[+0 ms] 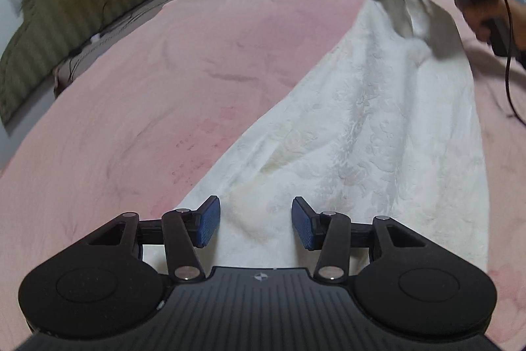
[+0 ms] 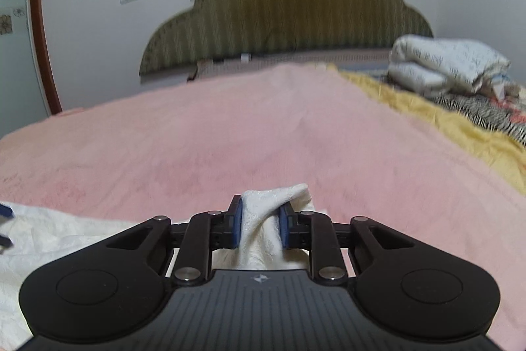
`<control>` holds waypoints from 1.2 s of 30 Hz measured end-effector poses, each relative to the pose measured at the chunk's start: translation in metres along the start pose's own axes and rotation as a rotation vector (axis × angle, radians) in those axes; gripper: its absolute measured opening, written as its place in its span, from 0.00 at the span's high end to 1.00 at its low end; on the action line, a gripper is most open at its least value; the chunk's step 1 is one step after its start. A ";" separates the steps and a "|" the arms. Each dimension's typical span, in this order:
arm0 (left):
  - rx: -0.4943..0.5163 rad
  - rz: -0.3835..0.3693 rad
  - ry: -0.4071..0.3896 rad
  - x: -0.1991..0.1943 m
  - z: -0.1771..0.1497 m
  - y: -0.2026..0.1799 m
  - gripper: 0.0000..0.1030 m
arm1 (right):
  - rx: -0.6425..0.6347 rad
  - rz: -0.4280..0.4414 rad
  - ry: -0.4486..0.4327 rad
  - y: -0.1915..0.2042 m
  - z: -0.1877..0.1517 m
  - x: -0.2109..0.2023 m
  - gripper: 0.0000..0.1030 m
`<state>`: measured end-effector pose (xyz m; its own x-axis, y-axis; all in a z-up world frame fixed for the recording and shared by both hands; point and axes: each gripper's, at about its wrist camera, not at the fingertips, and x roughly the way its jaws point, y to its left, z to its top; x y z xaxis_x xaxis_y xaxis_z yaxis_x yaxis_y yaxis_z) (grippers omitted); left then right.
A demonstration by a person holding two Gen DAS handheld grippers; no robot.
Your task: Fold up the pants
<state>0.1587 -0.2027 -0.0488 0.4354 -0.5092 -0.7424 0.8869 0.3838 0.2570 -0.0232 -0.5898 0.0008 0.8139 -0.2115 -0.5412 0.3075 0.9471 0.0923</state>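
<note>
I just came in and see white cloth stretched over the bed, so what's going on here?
A person is folding white pants on a pink blanket, with a handheld gripper in each hand. The right gripper is shut on a bunched end of the fabric and holds it lifted off the blanket. The left gripper is over the opposite end, fingers open, with cloth between them but not pinched. No fold is visible yet.
</note>
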 end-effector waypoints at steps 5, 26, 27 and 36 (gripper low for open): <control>0.087 0.036 -0.032 0.010 0.001 -0.009 0.45 | -0.011 0.001 -0.095 0.003 0.000 -0.011 0.79; -0.310 0.274 -0.087 -0.041 0.002 -0.004 0.36 | 0.069 -0.233 0.025 -0.002 -0.007 0.029 0.41; -0.331 0.249 -0.098 -0.049 -0.002 -0.009 0.21 | 0.055 -0.258 -0.014 0.004 -0.007 0.018 0.40; -0.517 0.343 0.008 -0.038 -0.044 -0.024 0.13 | -0.235 0.155 0.246 0.078 -0.022 0.014 0.40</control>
<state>0.1141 -0.1585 -0.0537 0.6797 -0.2854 -0.6757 0.5063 0.8491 0.1506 0.0017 -0.5134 -0.0178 0.6900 -0.0239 -0.7234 0.0450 0.9989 0.0098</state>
